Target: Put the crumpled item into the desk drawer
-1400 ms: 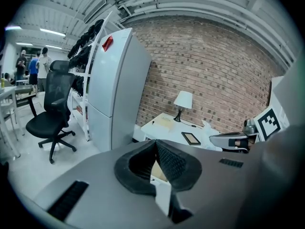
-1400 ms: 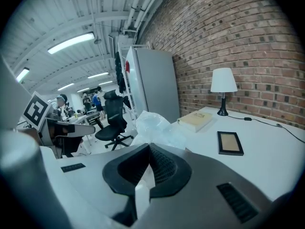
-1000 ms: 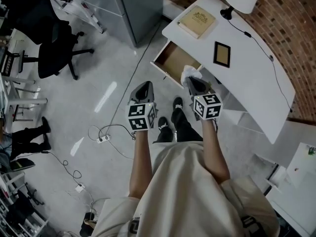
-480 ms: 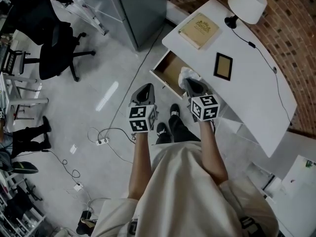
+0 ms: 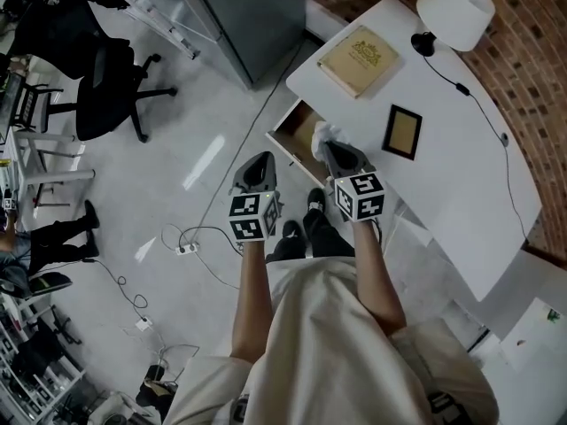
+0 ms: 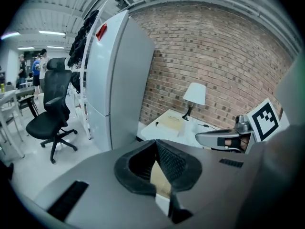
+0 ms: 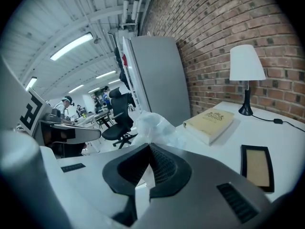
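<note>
The crumpled item [image 5: 321, 134] is a wad of thin white plastic. My right gripper [image 5: 334, 151] is shut on it and holds it over the open desk drawer [image 5: 298, 135], whose bare wooden bottom shows. In the right gripper view the crumpled item [image 7: 155, 128] bulges out past the closed jaws. My left gripper [image 5: 257, 170] hangs above the floor to the left of the drawer, jaws shut and empty; in its own view the left gripper [image 6: 157, 163] points toward the white desk [image 6: 162, 128].
On the white desk [image 5: 461, 166] lie a tan book [image 5: 359, 50], a dark picture frame [image 5: 401, 131] and a white lamp [image 5: 454, 11] with its cord. A grey cabinet [image 5: 239, 16] stands left of the desk. An office chair [image 5: 97, 87] and floor cables [image 5: 190, 242] lie further left.
The head view has shifted, so the desk and drawer sit a little further right and up. My right gripper with the crumpled item has edged further over the drawer. The left gripper stays still.
</note>
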Tool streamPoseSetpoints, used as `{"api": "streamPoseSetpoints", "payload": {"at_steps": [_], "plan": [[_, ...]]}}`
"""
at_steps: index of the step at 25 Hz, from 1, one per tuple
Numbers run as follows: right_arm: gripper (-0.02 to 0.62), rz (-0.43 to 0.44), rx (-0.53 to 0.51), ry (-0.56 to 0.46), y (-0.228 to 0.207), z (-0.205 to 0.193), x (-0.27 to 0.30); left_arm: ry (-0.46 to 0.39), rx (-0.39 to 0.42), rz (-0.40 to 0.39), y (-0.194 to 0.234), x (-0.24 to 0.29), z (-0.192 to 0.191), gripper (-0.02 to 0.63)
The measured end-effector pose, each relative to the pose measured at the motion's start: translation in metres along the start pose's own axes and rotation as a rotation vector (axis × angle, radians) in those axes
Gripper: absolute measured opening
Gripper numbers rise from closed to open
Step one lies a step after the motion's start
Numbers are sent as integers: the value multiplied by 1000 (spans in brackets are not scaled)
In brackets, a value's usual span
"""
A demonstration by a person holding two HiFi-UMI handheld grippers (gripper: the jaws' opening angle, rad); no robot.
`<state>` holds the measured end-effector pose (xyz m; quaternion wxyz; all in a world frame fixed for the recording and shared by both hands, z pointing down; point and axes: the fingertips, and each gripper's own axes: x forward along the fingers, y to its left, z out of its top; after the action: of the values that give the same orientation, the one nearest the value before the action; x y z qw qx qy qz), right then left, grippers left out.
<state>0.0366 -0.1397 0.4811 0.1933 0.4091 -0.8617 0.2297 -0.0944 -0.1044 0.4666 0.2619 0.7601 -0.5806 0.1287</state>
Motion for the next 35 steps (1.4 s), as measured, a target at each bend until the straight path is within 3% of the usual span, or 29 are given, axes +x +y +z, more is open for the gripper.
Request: {"api": "streamPoseSetpoints", "payload": {"at_steps": [7,18,35], "plan": [[26,37,12,23,-2,-13,12,31,-10,38,4,2,-14,17],[26,30,11,105,6,-58,28,58,-82,26,25,17,-51,17],[26,6,3,161,-14,-80,47,140,-52,-35,18,40,-70,17]]}}
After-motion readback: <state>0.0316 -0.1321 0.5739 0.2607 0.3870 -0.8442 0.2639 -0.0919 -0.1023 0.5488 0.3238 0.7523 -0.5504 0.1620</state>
